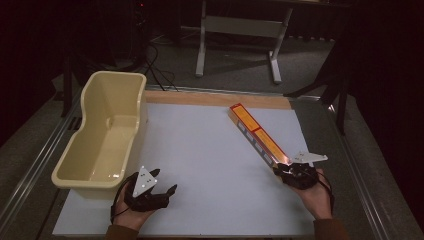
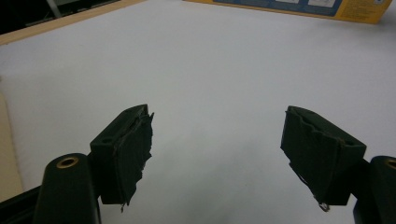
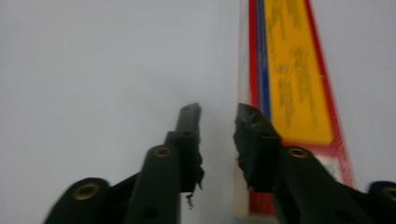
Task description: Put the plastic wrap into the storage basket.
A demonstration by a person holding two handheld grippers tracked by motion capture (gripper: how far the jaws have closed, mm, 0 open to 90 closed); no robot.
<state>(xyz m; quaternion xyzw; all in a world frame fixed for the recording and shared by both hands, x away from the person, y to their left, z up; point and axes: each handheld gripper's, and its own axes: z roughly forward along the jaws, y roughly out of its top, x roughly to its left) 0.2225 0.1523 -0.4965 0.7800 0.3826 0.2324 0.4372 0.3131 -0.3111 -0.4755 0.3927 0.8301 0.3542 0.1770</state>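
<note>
So far, little of the work looks done. We hold the right gripper (image 1: 286, 169) at the near end of the box (image 1: 257, 135), a long, thin red-and-yellow carton that lies flat on the white mat (image 1: 210, 165), slanting from the far middle toward our right hand. In the right gripper view its jaws stand only a little apart, one on the mat just left of the carton's pale long edge, the other over the box's top face. Whether the pads already press on that edge we cannot tell; the view is blurred and the gap looks narrow but not closed. We judge this to be the start of a grasp, not a finished one.

Our left gripper (image 1: 162, 192) rests low on the mat near the front edge, beside the near corner of the tub (image 1: 107, 130). Its jaws are spread wide and hold nothing, as the left gripper view shows plainly, with bare mat between them.

The cream tub stands at the mat's left edge with nothing in it. If the box is meant to go there, then gripping, lifting, carrying across and setting down all remain.
</note>
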